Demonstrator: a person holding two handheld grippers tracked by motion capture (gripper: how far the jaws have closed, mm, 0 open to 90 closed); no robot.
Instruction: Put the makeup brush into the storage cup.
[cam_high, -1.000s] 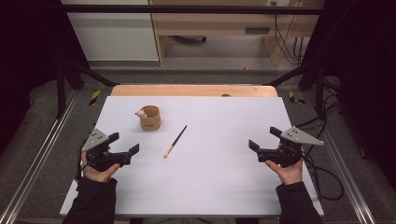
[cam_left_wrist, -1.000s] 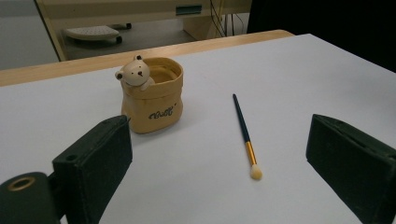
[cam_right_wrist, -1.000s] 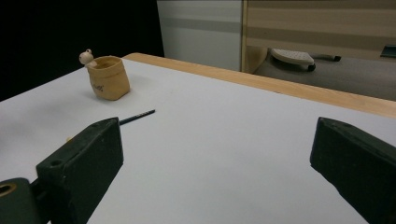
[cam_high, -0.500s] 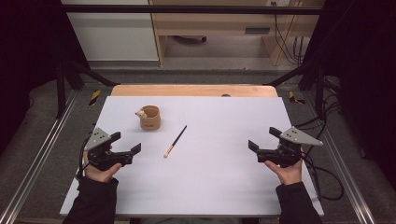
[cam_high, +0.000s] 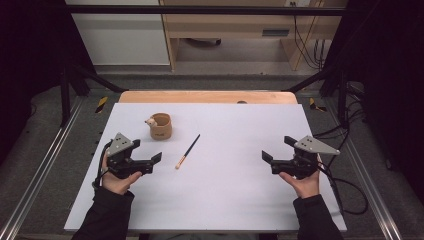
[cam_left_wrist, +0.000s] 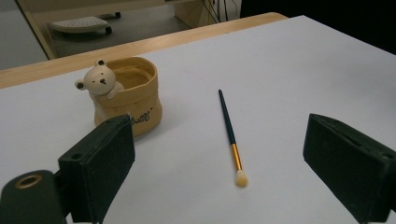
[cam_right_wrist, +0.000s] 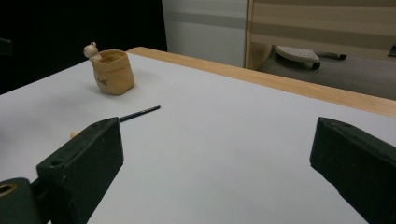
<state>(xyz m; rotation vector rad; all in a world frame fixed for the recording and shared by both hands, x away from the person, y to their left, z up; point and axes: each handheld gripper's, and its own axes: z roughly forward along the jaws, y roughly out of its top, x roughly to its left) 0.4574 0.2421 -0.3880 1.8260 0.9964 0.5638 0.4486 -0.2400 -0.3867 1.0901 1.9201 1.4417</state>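
Note:
A tan cup with a small bear figure on its rim (cam_high: 161, 126) (cam_left_wrist: 125, 95) (cam_right_wrist: 112, 70) stands upright on the white table, left of centre. A thin dark brush with a gold ferrule and pale tip (cam_high: 187, 150) (cam_left_wrist: 230, 135) (cam_right_wrist: 138, 112) lies flat just right of the cup. My left gripper (cam_high: 154, 160) (cam_left_wrist: 233, 186) hovers open near the table's left side, jaws pointing toward the brush, nothing between them. At the right side my right gripper (cam_high: 266, 159) (cam_right_wrist: 219, 182) is open too and holds nothing.
The white tabletop (cam_high: 230, 145) has a wooden strip (cam_high: 207, 97) along its far edge. Metal rails (cam_high: 45, 165) run along both sides. Black cables (cam_high: 345, 185) trail from the right gripper off the table's right edge. A wooden desk (cam_high: 225, 30) stands beyond.
My left gripper has shifted slightly to the right and toward the brush. The right gripper, cup and brush have stayed put.

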